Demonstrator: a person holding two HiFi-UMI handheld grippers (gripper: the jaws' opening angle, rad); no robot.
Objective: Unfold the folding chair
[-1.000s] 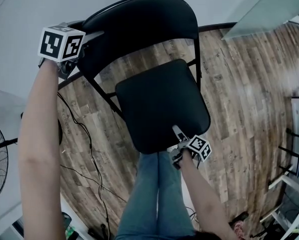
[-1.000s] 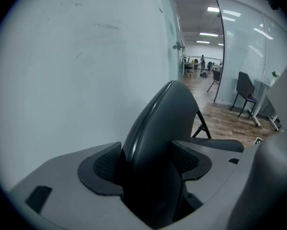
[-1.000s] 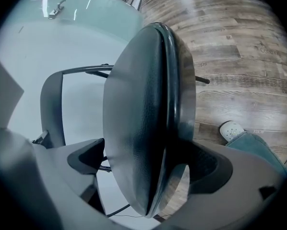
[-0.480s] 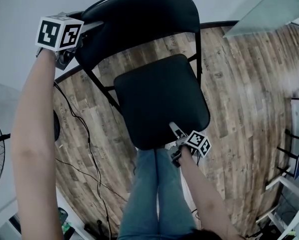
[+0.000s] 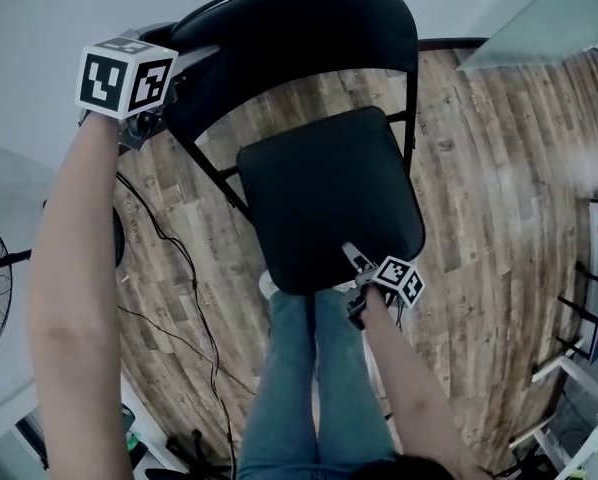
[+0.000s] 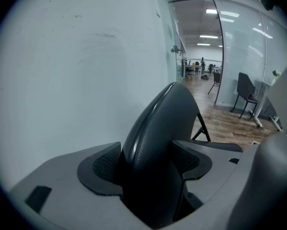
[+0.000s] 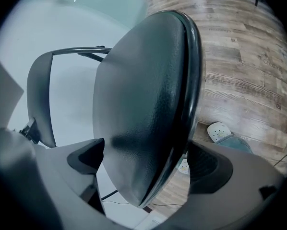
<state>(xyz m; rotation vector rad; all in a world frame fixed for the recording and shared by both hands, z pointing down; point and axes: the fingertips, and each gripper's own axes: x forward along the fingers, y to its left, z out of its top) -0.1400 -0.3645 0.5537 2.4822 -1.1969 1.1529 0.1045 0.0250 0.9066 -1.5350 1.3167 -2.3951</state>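
We're clamping the left gripper on the backrest, far-left edge. We're gripping the seat at its near edge with the right gripper. Folding chair is standing on the wooden floor, between our legs and the far wall.

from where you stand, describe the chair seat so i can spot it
Over the wooden floor stands a black folding chair. Its seat is the squarish pad in the middle, near edge in the right gripper. Unlike the curved backrest beyond, in the left gripper, it has four corners.
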